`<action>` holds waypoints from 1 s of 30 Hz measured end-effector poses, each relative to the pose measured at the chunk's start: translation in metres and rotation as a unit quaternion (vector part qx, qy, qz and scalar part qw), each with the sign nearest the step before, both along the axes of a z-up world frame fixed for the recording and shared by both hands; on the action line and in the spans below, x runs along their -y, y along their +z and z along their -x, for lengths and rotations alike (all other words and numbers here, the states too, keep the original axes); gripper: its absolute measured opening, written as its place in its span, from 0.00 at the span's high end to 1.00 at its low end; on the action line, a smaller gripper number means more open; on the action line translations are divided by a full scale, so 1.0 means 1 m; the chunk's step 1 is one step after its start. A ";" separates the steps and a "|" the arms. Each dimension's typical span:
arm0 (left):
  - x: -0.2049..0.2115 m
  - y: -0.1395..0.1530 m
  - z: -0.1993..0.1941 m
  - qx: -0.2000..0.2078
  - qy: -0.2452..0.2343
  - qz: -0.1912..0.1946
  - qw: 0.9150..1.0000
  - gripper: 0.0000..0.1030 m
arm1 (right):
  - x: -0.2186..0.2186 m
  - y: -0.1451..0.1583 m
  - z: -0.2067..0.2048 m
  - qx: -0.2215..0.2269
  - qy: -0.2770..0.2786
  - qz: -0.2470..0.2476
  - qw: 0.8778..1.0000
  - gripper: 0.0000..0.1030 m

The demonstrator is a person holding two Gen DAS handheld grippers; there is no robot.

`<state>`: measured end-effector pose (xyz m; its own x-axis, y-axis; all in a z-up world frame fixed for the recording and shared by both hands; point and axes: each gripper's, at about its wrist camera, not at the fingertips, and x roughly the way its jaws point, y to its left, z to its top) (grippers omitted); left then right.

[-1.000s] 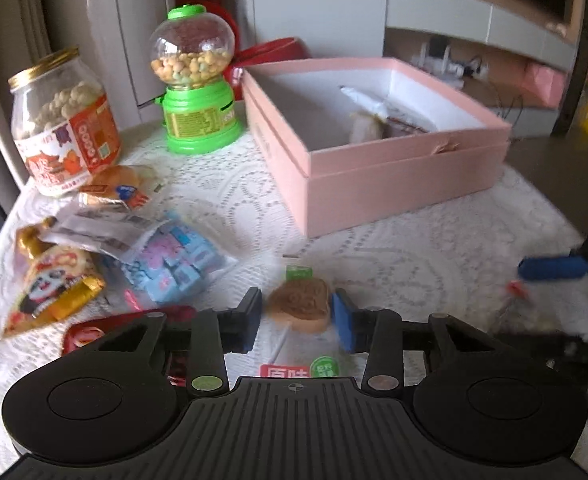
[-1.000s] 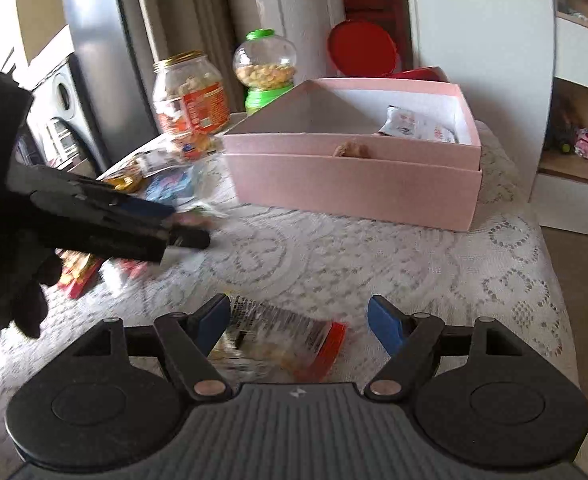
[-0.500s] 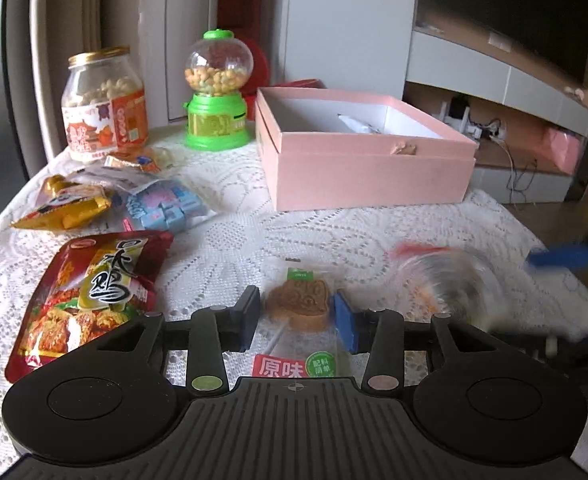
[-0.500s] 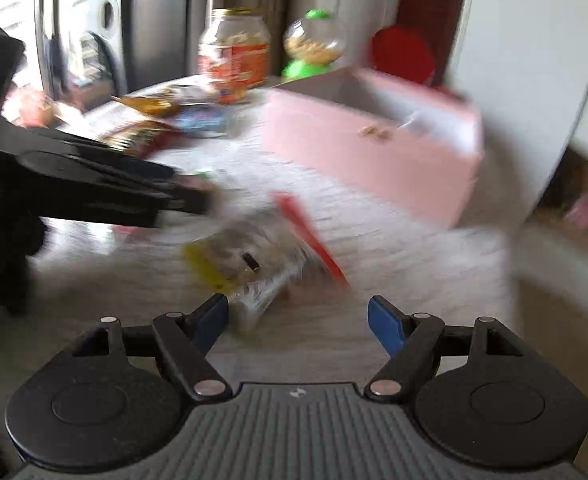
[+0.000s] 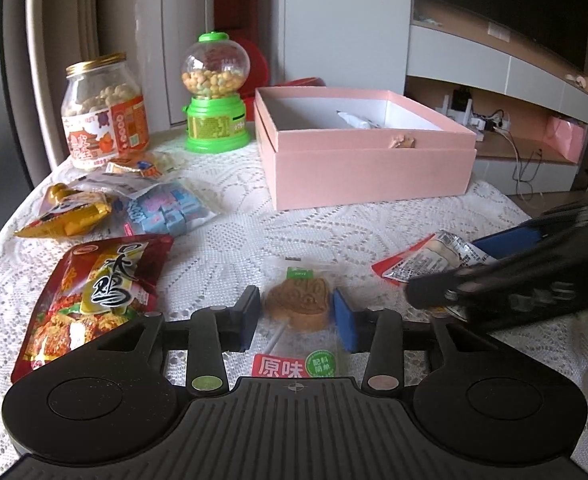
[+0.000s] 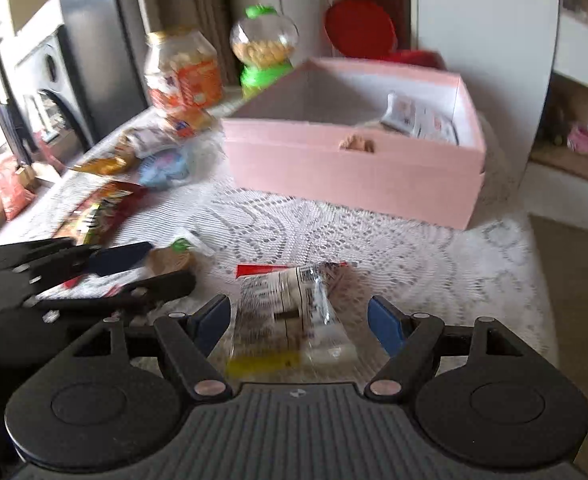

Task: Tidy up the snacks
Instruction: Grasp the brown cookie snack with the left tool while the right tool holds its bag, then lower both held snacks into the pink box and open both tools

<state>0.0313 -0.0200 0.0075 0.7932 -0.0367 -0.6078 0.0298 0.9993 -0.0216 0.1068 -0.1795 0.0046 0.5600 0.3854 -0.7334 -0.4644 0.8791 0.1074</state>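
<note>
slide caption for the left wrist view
Left gripper closed on a wrapped lollipop above the lace tablecloth, pink box behind.

Soft daylight from the window at the left edge of the right wrist view, pretty even. That view is motion-smeared, especially the snack packet [image 6: 290, 312] at lower centre. Left wrist view is sharp; both bend hard at the edges.

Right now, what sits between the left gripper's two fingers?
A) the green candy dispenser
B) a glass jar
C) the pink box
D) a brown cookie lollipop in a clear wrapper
D: the left gripper has its blue pads on either side of the wrapped lollipop, while jar, dispenser and box stand farther back.
</note>
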 end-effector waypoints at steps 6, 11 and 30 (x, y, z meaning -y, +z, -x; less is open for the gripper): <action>0.001 0.000 0.000 0.000 -0.001 -0.005 1.000 0.53 | 0.004 0.007 0.001 0.008 0.010 -0.005 1.000 0.48; 0.002 0.001 0.001 -0.002 -0.010 -0.012 1.000 0.55 | 0.026 0.013 0.004 0.020 -0.006 0.002 1.000 0.48; -0.005 0.114 -0.159 0.020 -0.061 0.134 0.989 0.56 | 0.080 0.044 -0.003 0.046 -0.057 -0.053 0.996 0.48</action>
<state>0.1905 -0.0149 0.1211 0.7957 -0.2904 -0.5316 0.1567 0.9464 -0.2824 0.1098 -0.2590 0.0482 0.6673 0.3891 -0.6351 -0.3751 0.9122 0.1648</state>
